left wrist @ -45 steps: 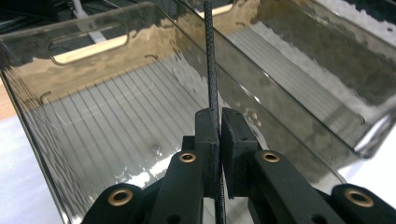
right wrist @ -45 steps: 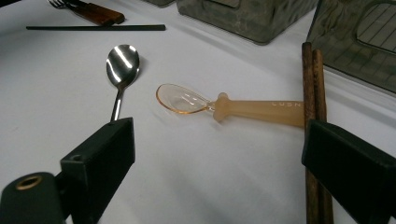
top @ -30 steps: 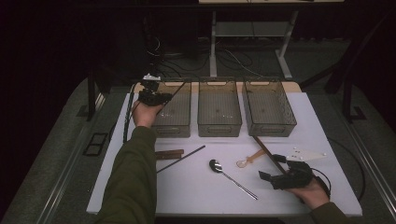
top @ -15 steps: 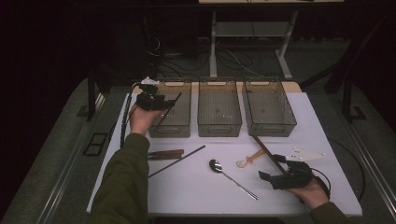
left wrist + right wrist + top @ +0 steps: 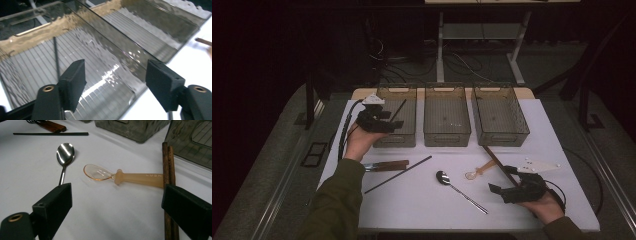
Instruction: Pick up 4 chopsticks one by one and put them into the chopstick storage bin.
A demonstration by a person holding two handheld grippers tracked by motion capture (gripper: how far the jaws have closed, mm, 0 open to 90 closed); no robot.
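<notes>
Left tool (image 5: 396,121) has just been opening – jaws empty – black chopstick (image 5: 56,56) lies in the left bin (image 5: 409,136); withdraw straight. Right tool (image 5: 495,193) waits open.

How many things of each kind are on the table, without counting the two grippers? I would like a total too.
Clear bins: 3
Black chopsticks: 2
Brown chopsticks: 2
Spoons, a metal spoon and an orange plastic spoon: 2
Wooden-handled utensil: 1
Total: 10
</notes>
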